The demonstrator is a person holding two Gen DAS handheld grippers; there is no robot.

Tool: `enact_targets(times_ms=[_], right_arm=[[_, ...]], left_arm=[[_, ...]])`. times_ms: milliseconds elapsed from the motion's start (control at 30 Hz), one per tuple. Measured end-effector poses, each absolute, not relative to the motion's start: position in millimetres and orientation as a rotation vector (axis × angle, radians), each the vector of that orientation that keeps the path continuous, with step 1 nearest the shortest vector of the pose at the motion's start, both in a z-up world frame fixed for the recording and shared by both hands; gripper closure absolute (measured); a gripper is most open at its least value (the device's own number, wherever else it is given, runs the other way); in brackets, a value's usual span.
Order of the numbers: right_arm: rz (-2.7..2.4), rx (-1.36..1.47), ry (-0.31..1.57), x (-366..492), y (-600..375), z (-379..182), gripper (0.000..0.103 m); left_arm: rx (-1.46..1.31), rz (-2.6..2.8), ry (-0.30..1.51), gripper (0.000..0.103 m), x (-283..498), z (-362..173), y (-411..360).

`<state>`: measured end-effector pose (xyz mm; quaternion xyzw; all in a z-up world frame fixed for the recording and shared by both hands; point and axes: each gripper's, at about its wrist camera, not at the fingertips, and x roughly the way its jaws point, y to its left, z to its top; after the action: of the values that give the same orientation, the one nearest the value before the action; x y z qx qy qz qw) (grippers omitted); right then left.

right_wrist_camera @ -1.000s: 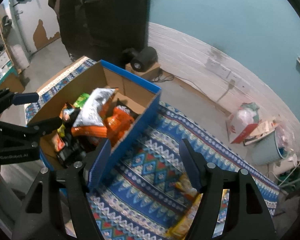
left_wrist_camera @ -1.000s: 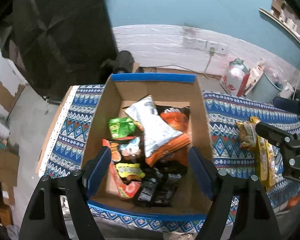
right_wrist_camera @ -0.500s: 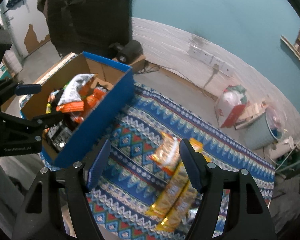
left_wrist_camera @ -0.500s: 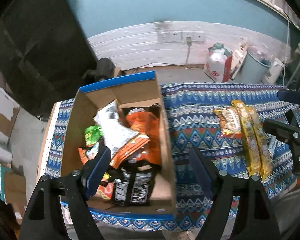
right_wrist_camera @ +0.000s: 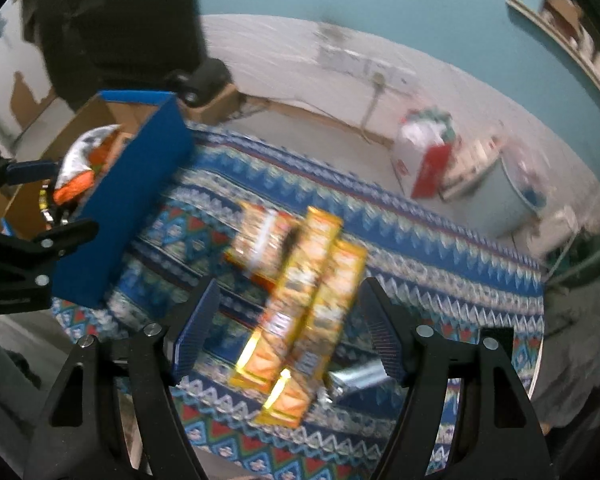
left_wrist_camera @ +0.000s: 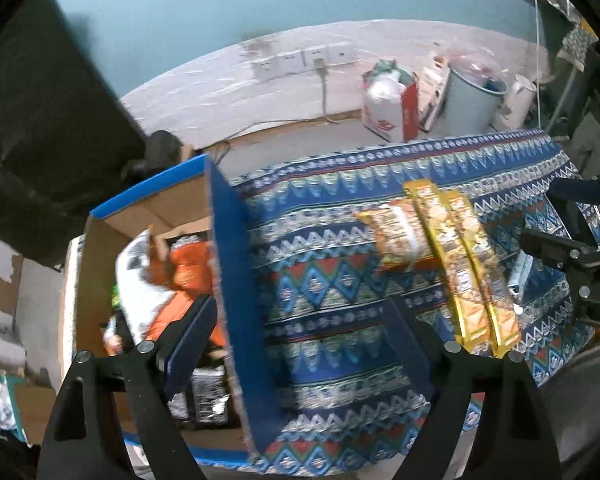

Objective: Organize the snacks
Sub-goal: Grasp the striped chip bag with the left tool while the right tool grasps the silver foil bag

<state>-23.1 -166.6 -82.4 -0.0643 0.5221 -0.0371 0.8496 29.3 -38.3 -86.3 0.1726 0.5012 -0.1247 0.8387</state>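
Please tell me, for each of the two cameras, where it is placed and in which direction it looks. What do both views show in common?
Left wrist: sits on the left gripper, looking steeply down over the blue wall of the cardboard box; its own open fingers frame the view and the right gripper enters at the right edge.
Right wrist: sits on the right gripper, looking down at the yellow packets on the patterned cloth; the left gripper enters at the left.
Shared: box, yellow packets, cloth, wall sockets.

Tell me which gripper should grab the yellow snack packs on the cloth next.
Right. The right gripper is open with the yellow snack packs framed between its fingers. The left gripper is open over bare cloth beside the box.
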Motion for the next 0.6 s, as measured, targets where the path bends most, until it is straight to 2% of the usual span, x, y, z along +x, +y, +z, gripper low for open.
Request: enact_targets(times_ms=[600], right_arm=[[-0.356,0.128,1.293,-53,-284,-159,0.031]], left_arm=[[0.387,-0.315,1.194,0.017,53,-144,-98]])
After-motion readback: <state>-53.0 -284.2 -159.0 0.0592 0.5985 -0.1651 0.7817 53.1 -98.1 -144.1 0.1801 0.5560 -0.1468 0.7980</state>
